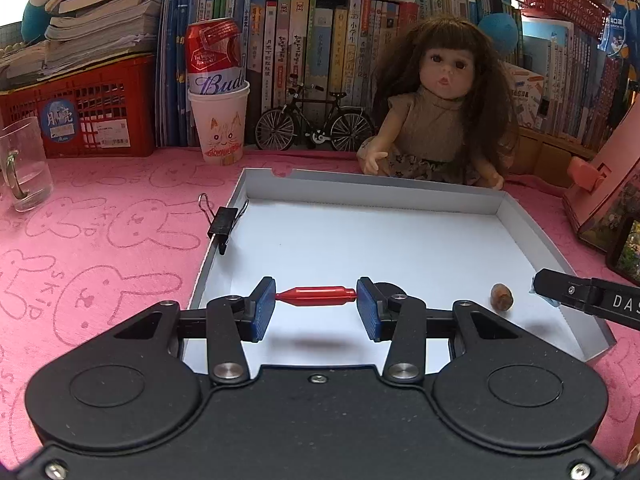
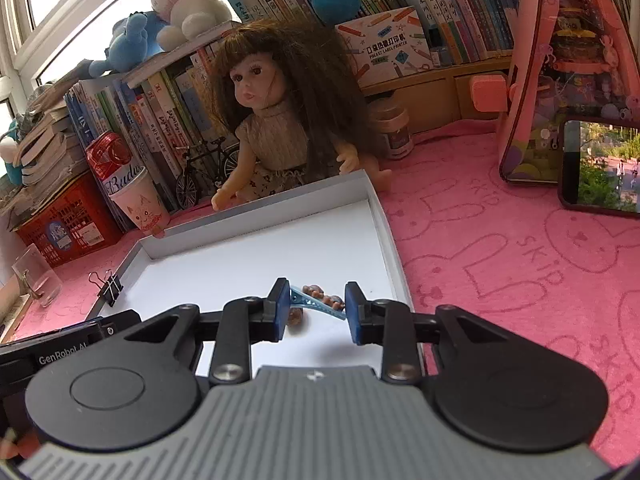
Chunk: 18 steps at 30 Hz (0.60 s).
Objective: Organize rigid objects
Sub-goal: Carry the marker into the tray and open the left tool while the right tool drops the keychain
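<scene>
A shallow white tray (image 1: 360, 190) lies on the pink cloth. In the left wrist view my left gripper (image 1: 316, 298) is shut on a red plastic piece (image 1: 316, 296), gripped end to end above the tray floor. A small brown nut-like object (image 1: 502, 298) rests in the tray to its right. The right gripper's finger (image 1: 560, 292) enters from the right edge. In the right wrist view my right gripper (image 2: 316, 302) is shut on a light blue hair clip with brown beads (image 2: 320, 300), held over the tray (image 2: 384, 232) near its right wall. The brown object (image 2: 296, 316) lies below it.
A black binder clip (image 1: 222, 222) sits on the tray's left rim. A doll (image 1: 436, 112), a model bicycle (image 1: 312, 120), a paper cup holding a can (image 1: 218, 120), a glass mug (image 1: 24, 164), a red crate (image 1: 80, 116) and books line the back. A pink box (image 2: 568, 72) stands right.
</scene>
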Tool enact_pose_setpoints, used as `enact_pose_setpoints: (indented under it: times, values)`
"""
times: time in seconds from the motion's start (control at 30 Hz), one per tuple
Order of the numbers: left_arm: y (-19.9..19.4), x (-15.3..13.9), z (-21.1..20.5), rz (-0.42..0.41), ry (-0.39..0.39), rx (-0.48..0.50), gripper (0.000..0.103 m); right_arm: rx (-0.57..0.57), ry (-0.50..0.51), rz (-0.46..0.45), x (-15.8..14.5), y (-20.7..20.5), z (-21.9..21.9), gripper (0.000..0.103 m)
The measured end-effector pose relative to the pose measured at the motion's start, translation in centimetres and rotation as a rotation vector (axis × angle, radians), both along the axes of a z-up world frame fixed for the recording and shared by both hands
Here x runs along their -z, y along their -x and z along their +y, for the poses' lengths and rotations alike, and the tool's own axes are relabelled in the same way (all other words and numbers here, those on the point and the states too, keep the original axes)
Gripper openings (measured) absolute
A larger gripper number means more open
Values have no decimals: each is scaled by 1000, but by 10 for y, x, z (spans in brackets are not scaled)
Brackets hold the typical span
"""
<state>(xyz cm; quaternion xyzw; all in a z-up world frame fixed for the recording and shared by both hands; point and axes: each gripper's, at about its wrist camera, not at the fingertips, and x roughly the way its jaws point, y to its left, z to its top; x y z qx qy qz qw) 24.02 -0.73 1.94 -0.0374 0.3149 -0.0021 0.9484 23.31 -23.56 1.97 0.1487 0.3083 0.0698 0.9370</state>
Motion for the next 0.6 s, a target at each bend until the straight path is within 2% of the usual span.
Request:
enact_pose_setpoints:
  times: [0.27, 0.6]
  values:
    - [-8, 13, -2, 30, -11, -9, 42, 4, 40, 19, 7, -7, 7, 35]
    - [-8, 18, -7, 23, -54, 6, 42, -8, 91, 23, 7, -10, 13, 35]
